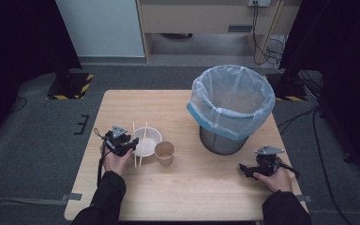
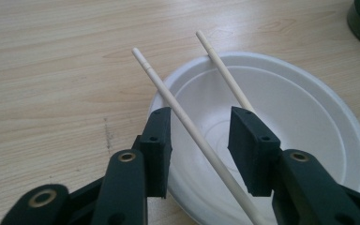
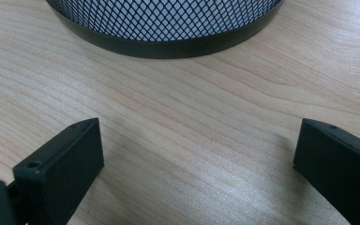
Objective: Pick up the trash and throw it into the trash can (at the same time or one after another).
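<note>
Chopsticks between left claw pads, unbranded

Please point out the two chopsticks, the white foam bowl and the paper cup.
chopsticks (image 2: 168, 96), left gripper view, on the shaft of the left one.
white foam bowl (image 2: 304, 117), left gripper view, on its inner wall.
paper cup (image 1: 164, 154), high view, on its side wall.

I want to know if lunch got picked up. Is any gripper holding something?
Nothing yet. The left gripper has open jaws around one thin wooden chopstick above the white foam bowl. The right gripper is open.
</note>
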`<state>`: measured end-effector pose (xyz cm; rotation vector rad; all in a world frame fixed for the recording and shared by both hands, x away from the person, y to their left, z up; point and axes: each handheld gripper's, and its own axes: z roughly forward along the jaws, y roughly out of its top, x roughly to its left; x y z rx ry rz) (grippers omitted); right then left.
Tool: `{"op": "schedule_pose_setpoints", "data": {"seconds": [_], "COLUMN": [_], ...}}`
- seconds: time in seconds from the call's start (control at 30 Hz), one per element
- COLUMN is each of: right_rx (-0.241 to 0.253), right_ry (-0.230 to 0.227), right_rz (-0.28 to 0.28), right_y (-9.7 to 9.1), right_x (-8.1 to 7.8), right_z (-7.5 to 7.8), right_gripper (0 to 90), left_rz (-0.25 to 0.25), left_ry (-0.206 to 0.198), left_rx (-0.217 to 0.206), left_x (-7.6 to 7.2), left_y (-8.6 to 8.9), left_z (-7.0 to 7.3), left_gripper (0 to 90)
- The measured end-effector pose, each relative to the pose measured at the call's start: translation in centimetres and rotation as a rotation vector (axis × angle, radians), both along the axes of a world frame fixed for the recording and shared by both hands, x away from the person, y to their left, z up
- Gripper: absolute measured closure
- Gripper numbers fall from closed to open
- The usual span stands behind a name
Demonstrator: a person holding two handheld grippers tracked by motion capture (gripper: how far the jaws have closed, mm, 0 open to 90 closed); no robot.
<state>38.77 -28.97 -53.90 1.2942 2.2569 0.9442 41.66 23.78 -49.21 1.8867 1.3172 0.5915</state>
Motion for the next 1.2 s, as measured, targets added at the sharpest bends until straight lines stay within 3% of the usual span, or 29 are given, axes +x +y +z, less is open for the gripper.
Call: {"op": "schedule_pose_setpoints", "data": {"seconds": [0.57, 1.2], "right_rx": [-0.001, 0.002], "right_ry": [0.0, 0.001], "right_rz": [0.012, 0.014], "right_y": [0.09, 0.18], "right_x": [0.01, 0.0], "right_z": [0.0, 0.0], "right_gripper": [2.1, 2.0], "left_rz": [-0.004, -0.033], "left_ry": [0.04, 0.068], "left_rx": [0.01, 0.024], "left_x": [0.2, 0.2], "left_y": [-0.22, -0.42], "left_z": [-0.21, -0.19], "left_gripper": [76.0, 85.3]}}
